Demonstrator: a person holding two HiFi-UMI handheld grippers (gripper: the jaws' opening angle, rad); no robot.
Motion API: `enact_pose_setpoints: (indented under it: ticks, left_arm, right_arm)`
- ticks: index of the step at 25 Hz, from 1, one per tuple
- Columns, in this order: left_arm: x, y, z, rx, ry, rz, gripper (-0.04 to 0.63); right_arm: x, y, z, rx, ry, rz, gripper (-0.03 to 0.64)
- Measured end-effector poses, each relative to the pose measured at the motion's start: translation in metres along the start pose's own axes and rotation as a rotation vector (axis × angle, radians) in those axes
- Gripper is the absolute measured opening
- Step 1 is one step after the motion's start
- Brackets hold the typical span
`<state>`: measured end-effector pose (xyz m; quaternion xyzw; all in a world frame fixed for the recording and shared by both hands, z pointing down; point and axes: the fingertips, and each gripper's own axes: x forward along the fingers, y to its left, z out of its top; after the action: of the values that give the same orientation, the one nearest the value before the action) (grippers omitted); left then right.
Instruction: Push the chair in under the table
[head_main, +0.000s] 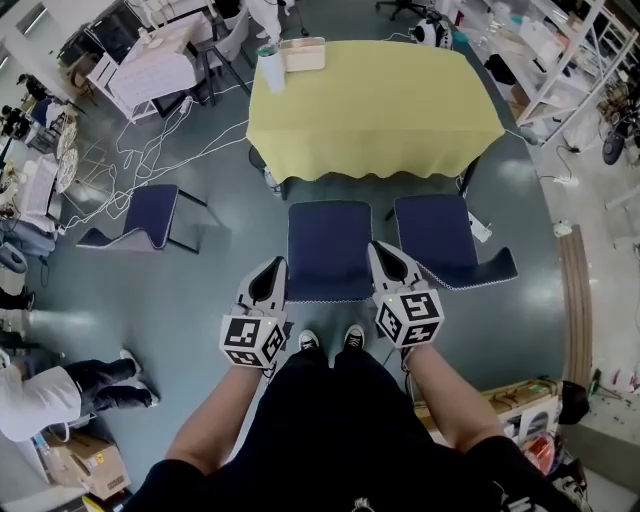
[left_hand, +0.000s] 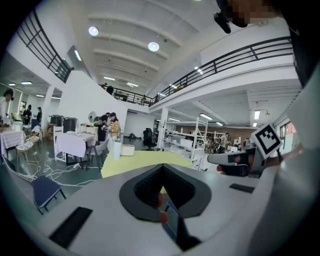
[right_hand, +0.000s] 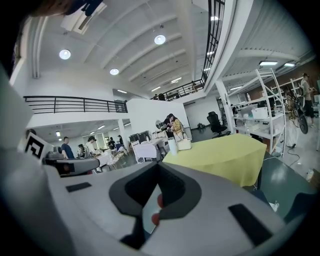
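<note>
"Navy-blue padded fabric chair (head_main: 329, 248), square seat, pale piping along the near edge. Why is it standing there?"

"It sits on the glossy grey-green floor (head_main: 220, 290) just short of the desk (head_main: 375, 100). Its far edge is near the hem but not beneath it. I'd judge the push has hardly begun."

"The desk is draped?"

"Yes, a soft yellow cloth hangs over a rectangular top. Its hem falls in loose waves and hides most of the legs."

"And why are the grey plastic left claw (head_main: 274, 268) and right claw (head_main: 382, 254) set on either side?"

"They flank the chair's near corners, probably so the shove goes straight and the chair doesn't twist. Both are closed tight, black ribbed pads together, holding nothing. Closed tips make blunt pushers. Whether they touch the chair I cannot tell."

"Anything in the way?"

"A second chair (head_main: 445, 240), matching navy, stands just beside it on the right. The gap looks narrow, so a straight line matters."
</note>
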<state>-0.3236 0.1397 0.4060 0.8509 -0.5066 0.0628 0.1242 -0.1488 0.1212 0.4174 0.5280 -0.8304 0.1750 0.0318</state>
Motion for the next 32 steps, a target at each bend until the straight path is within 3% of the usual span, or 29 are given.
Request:
enact_pose_setpoints:
  ticks: [10, 24, 28, 32]
  left_arm:
    - [0.025, 0.031, -0.034, -0.006, 0.108, -0.081, 0.009]
    - [0.042, 0.031, -0.13, -0.053, 0.246, -0.122, 0.009]
    - [0.038, 0.032, -0.17, -0.013, 0.325, -0.145, 0.009]
    - [0.036, 0.031, -0.202, 0.08, 0.388, -0.185, 0.009]
  right_arm:
    - [0.029, -0.014, -0.039, -0.029, 0.129, -0.062, 0.014]
    - [0.045, -0.021, -0.141, -0.076, 0.304, -0.039, 0.014]
    - [0.048, -0.015, -0.181, -0.115, 0.388, -0.013, 0.014]
    - [0.052, -0.007, -0.216, -0.189, 0.471, 0.036, 0.016]
